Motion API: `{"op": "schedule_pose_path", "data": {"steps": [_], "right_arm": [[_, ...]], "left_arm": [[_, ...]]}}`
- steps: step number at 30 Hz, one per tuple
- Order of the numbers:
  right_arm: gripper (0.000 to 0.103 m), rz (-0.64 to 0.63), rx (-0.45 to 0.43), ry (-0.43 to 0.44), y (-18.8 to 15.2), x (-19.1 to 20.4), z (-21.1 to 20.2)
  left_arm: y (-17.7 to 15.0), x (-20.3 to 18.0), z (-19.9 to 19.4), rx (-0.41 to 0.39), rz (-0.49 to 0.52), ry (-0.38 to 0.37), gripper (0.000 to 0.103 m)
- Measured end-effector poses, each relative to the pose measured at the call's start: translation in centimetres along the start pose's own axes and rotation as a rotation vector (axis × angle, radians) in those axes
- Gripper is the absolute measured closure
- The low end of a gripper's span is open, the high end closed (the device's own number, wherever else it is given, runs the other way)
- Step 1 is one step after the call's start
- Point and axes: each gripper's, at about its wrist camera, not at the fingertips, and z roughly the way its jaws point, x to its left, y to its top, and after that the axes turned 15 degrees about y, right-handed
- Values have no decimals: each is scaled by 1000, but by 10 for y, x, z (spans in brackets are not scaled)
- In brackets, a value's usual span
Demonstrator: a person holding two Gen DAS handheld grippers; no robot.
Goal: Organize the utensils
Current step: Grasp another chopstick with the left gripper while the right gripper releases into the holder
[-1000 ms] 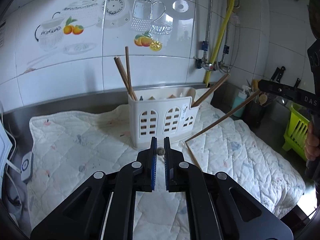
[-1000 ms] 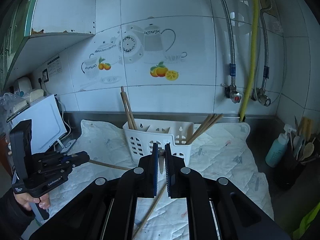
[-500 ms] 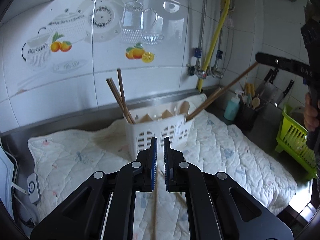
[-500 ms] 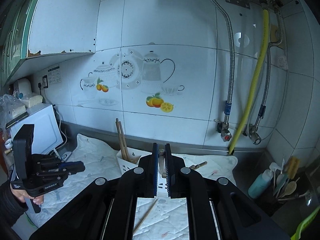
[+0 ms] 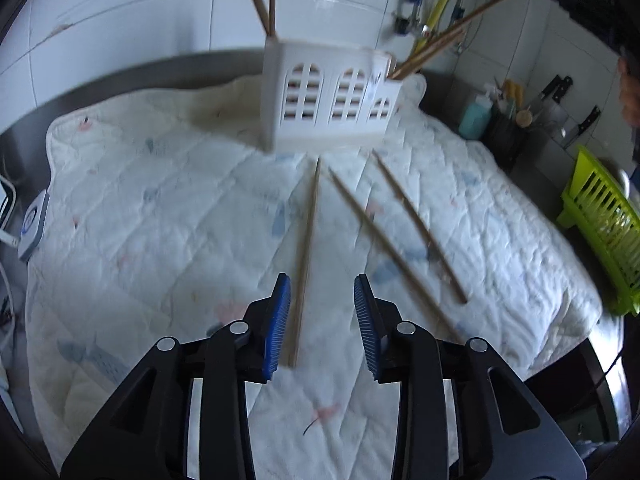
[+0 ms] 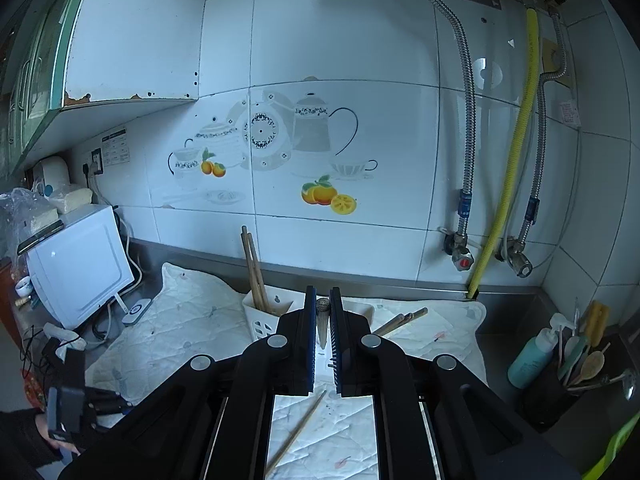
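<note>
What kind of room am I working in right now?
Most likely a home kitchen counter: a tiled wall with teapot and fruit decals, a white utensil caddy holding chopsticks on a quilted mat, and knives plus a green dish rack off to the side.

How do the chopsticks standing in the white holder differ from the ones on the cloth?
The chopsticks at the left end of the holder stand nearly upright, leaning slightly; the loose chopsticks lie flat on the quilted cloth. The standing ones sit close together, while the three loose ones fan apart in front of the white holder. All look like the same plain brown wooden sticks.
</note>
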Motion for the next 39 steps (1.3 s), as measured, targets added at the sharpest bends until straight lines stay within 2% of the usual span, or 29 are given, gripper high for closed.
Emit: {"op": "schedule_pose_path", "data": {"steps": [9, 16, 22, 30, 39], "right_arm": [[97, 8, 14, 0, -7, 2, 2], [97, 8, 12, -1, -7, 2, 1], [97, 4, 0, -8, -5, 2, -5], [97, 0, -41, -16, 8, 1, -16], [97, -15, -62, -34, 24, -3, -16]], "left_arm": [[-23, -1, 27, 52, -12, 23, 70], [-25, -2, 28, 40, 5, 66, 96], [-5, -2, 5, -40, 10, 55, 98], [41, 4, -25, -162, 10, 54, 98], [88, 6, -41, -216, 32, 41, 98]]}}
